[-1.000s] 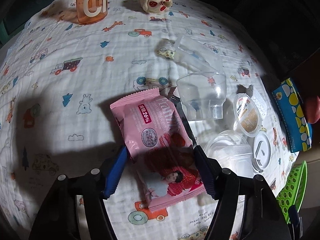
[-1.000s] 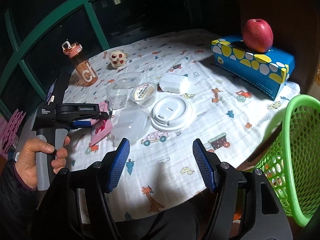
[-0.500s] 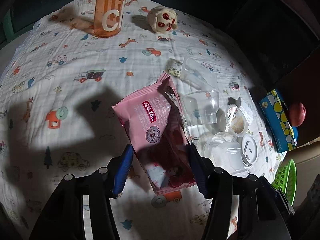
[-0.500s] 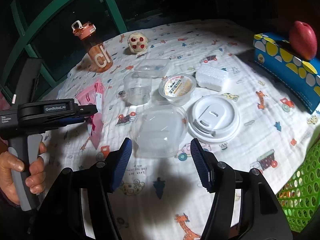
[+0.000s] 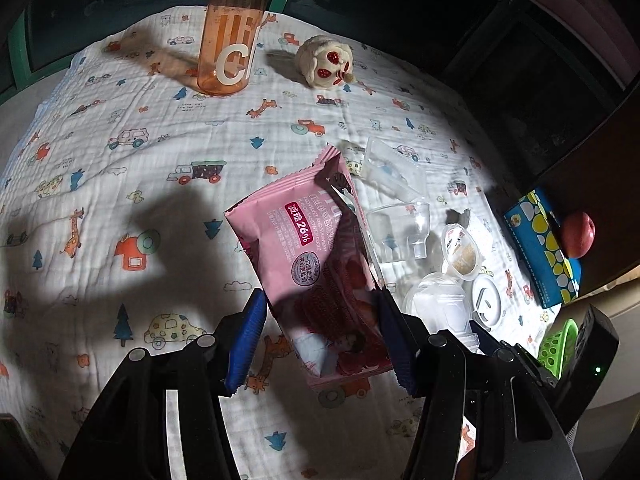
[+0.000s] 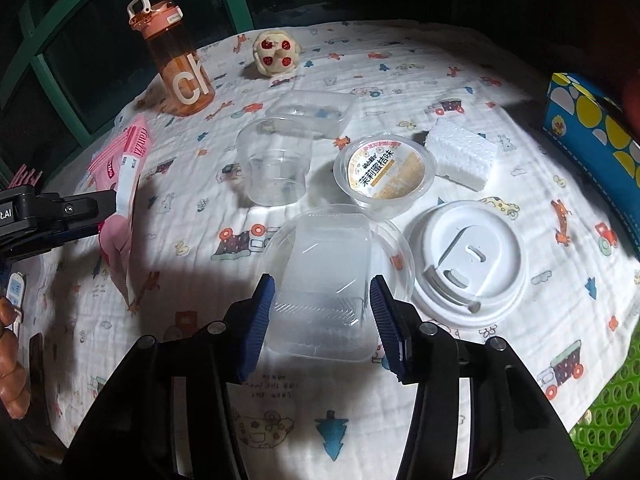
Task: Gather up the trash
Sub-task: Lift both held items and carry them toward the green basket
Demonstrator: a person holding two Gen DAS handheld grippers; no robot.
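A pink snack wrapper (image 5: 312, 248) hangs tilted above the patterned cloth with my left gripper (image 5: 320, 336) shut on its lower end. In the right wrist view the wrapper (image 6: 124, 168) dangles at the far left from that gripper (image 6: 60, 216). My right gripper (image 6: 322, 320) straddles a clear rectangular plastic container (image 6: 324, 280), which lies on a round clear lid. Its jaws are closing, and the blue pads stand just beside the container's sides. A clear cup (image 6: 276, 164), a sealed jelly cup (image 6: 384, 172) and a white cup lid (image 6: 468, 260) lie close by.
A white foam block (image 6: 460, 152) and a clear tray (image 6: 312, 108) lie further back. An orange bottle (image 6: 180, 68) and a small toy (image 6: 276, 52) stand at the far edge. A blue tissue box (image 6: 592, 128) is at right, and a green basket (image 6: 608, 412) hangs below the table's edge.
The left gripper closed on the pink wrapper and raised it off the cloth. The right gripper came forward and down over the clear container, and its jaws narrowed.
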